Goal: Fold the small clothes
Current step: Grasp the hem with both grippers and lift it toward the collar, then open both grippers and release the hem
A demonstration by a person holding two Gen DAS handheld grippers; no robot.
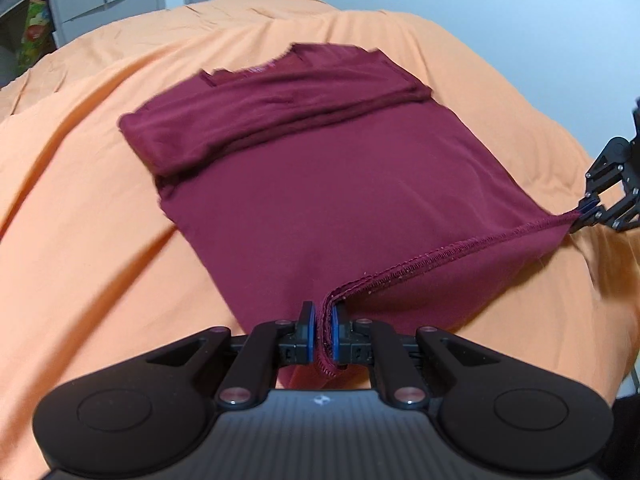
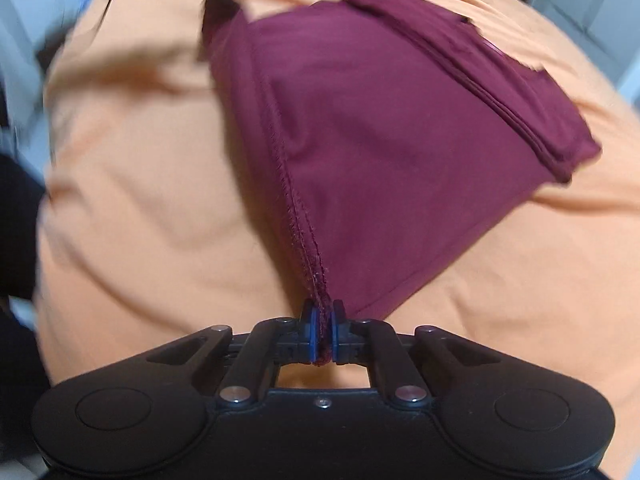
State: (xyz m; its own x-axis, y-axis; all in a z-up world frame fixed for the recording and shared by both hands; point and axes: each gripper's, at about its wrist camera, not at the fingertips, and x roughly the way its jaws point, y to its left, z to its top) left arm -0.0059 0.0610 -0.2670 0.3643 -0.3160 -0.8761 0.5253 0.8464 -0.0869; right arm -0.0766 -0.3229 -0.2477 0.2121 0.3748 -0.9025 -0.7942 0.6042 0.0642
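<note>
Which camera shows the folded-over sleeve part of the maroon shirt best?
The left wrist view: the folded sleeve band lies sharp across the maroon shirt. The right wrist view shows it blurred, at the shirt's far right edge.

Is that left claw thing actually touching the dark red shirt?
Touching. In the left wrist view, the left gripper is shut on the maroon shirt, its stitched hem pinched between the blue pads.

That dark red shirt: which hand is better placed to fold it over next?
Neither alone. The left gripper and the right gripper are each shut on a corner of the stitched hem of the shirt, so probably both carry it across the orange bedcover together.
</note>
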